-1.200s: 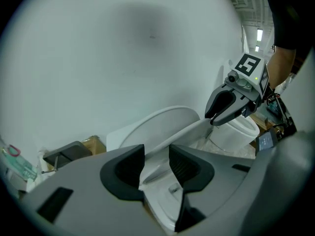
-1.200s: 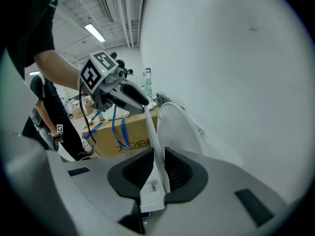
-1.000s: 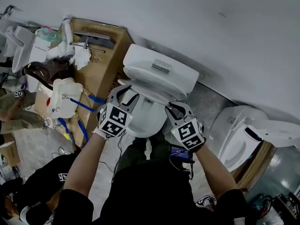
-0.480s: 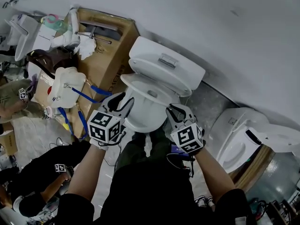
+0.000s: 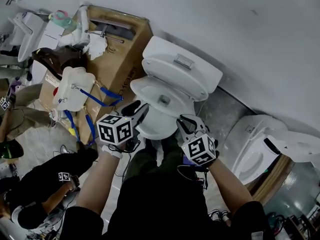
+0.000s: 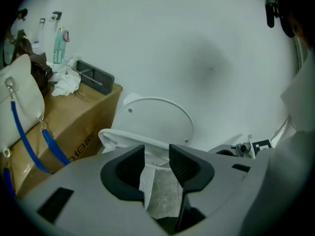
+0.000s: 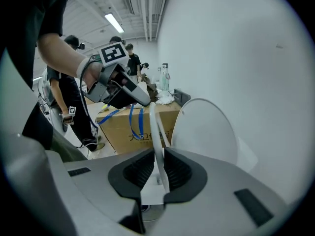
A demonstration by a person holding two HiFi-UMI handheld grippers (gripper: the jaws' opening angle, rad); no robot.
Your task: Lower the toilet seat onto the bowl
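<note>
Right tongs [image 7: 157,163] clamp toilet seat [image 7: 152,117] rim; seat half-down. Left tongs [image 6: 156,162] narrowly apart, empty, at seat's 9 o'clock. Ease down slowly onto bowl [image 5: 152,128]; no dropping.

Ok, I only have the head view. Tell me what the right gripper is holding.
Observer: The right gripper is shut on the toilet seat, with the thin rim edge-on between its jaws.
Operator: Now give me the left one.
Observer: The left gripper is open, with nothing between its jaws. The seat's edge lies just beyond them.
Operator: Report the lid.
Observer: The lid is up behind the seat, and the seat stands apart from it.
</note>
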